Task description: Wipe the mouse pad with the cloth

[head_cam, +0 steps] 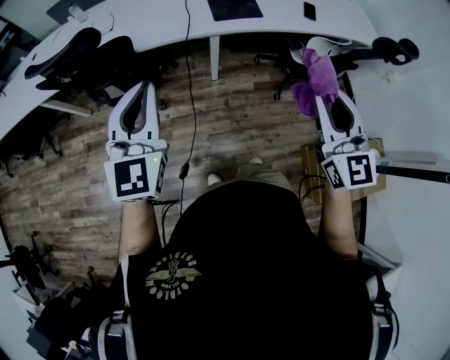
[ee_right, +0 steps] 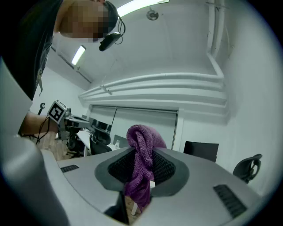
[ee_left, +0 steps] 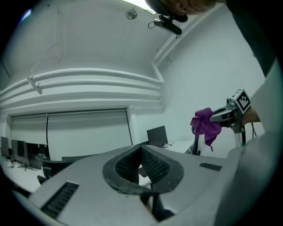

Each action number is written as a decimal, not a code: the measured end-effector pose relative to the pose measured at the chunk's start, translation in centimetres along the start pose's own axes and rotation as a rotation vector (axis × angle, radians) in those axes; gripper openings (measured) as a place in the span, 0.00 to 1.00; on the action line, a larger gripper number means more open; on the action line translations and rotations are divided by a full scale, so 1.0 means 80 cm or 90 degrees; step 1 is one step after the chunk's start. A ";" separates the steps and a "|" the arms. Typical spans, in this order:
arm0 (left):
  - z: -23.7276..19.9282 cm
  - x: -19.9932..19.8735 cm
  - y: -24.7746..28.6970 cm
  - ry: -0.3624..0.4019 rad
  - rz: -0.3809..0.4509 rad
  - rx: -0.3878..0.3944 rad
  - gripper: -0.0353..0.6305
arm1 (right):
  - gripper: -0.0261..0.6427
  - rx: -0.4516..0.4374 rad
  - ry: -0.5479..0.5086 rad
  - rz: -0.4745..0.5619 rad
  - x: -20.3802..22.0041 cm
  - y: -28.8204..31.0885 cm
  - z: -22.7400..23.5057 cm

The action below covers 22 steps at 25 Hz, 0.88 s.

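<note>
A purple cloth [head_cam: 316, 76] hangs bunched from the tip of my right gripper [head_cam: 321, 97], which is shut on it and held up at the right. In the right gripper view the cloth [ee_right: 141, 152] fills the gap between the mesh pads [ee_right: 166, 170]. My left gripper [head_cam: 145, 86] is raised at the left, shut with nothing in it, and its pads [ee_left: 154, 165] meet. From the left gripper view I see the cloth [ee_left: 205, 124] off to the right. A dark rectangular pad [head_cam: 234, 8] lies on the white desk [head_cam: 162, 24] far ahead of both grippers.
A black cable [head_cam: 190, 91] hangs from the desk down to the wooden floor [head_cam: 239, 126]. Black office chairs [head_cam: 77, 60] stand at the left and at the right [head_cam: 383, 50]. A cardboard box [head_cam: 313, 172] sits by my right arm.
</note>
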<state>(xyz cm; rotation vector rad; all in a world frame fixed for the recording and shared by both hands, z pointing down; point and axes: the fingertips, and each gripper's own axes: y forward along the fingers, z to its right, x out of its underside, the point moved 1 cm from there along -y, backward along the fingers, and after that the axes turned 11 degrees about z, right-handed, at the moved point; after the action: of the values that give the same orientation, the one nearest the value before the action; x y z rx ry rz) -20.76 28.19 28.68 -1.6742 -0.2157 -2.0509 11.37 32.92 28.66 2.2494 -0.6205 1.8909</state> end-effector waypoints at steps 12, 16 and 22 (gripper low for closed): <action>0.015 0.019 0.037 0.000 -0.020 0.019 0.06 | 0.19 0.018 0.039 0.003 0.031 0.015 0.044; 0.014 0.033 0.046 -0.006 -0.038 0.017 0.06 | 0.19 0.028 0.051 -0.006 0.051 0.025 0.065; -0.019 0.050 0.056 -0.031 -0.043 -0.057 0.06 | 0.19 0.020 0.057 -0.026 0.068 0.039 0.082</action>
<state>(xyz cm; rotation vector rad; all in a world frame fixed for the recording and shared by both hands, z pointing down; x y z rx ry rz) -20.58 22.61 31.32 -1.7942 -0.2026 -2.0990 16.77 26.54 32.12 2.1651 -0.5328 1.9817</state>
